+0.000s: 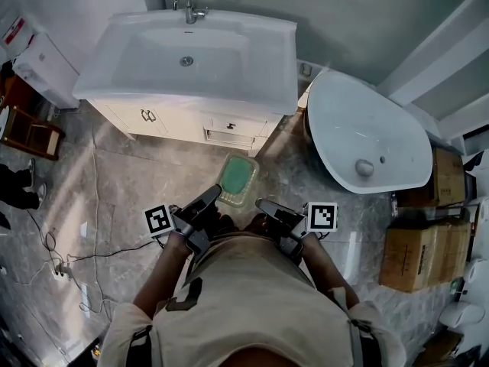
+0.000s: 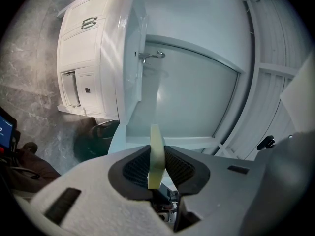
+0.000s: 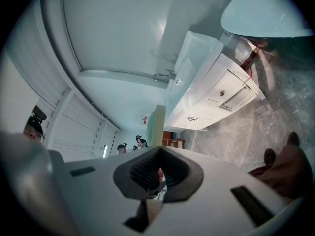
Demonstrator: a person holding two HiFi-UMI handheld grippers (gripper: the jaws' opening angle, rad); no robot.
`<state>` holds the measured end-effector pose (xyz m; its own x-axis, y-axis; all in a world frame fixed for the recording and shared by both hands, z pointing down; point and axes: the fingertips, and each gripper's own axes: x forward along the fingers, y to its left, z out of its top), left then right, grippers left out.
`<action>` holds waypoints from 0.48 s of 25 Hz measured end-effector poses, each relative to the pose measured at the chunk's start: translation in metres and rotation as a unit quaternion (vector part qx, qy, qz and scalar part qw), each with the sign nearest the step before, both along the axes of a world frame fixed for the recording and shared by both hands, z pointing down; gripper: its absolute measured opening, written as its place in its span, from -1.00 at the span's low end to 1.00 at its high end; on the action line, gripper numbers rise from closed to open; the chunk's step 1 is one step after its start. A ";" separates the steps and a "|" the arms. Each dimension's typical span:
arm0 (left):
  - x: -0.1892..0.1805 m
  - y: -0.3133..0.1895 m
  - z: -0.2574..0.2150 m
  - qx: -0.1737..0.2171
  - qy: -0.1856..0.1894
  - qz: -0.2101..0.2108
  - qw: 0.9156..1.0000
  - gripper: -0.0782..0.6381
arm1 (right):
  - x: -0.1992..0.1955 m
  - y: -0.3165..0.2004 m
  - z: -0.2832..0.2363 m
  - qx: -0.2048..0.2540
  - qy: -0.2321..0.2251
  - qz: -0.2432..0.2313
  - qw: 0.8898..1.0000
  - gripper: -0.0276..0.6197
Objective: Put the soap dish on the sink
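Short of the white ceramic sink (image 1: 199, 98) and lower than its front rim, the pale green translucent rectangular soap dish (image 1: 238, 179) points its long axis at that sink, its near edge clamped between the pads of the left gripper (image 1: 216, 193), while the jaws of the right gripper (image 1: 260, 202) look closed just beside it.

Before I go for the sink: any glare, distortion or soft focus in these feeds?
Head view: sharp and evenly lit, no harsh glare on the sink, lines bowed near the edges. Left gripper view: strong fisheye, dark corners, the left tongs and the clamped soap dish edge soft. Right gripper view: same fisheye, right tongs blurred up close.
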<state>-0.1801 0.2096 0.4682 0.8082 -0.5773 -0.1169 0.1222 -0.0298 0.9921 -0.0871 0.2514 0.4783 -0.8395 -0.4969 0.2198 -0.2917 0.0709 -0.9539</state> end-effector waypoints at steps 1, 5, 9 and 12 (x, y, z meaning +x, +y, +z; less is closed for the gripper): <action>0.002 -0.001 0.000 0.000 0.001 0.002 1.000 -0.54 | 0.002 -0.001 0.000 0.002 0.000 0.003 1.000 -0.88; 0.010 -0.009 0.000 0.000 -0.002 0.002 1.000 -0.54 | 0.011 -0.008 0.004 -0.005 0.001 0.008 1.000 -0.88; 0.016 -0.021 0.000 -0.003 -0.005 -0.014 1.000 -0.54 | 0.018 -0.025 0.004 -0.008 -0.008 0.002 1.000 -0.88; 0.020 -0.031 0.000 -0.003 -0.015 -0.023 1.000 -0.54 | 0.018 -0.039 -0.002 0.009 -0.012 -0.022 1.000 -0.88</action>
<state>-0.1599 0.1784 0.4685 0.7833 -0.6151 -0.0898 0.0918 -0.0284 0.9954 -0.0693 0.2128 0.4765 -0.8657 -0.4623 0.1918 -0.2657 0.0998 -0.9589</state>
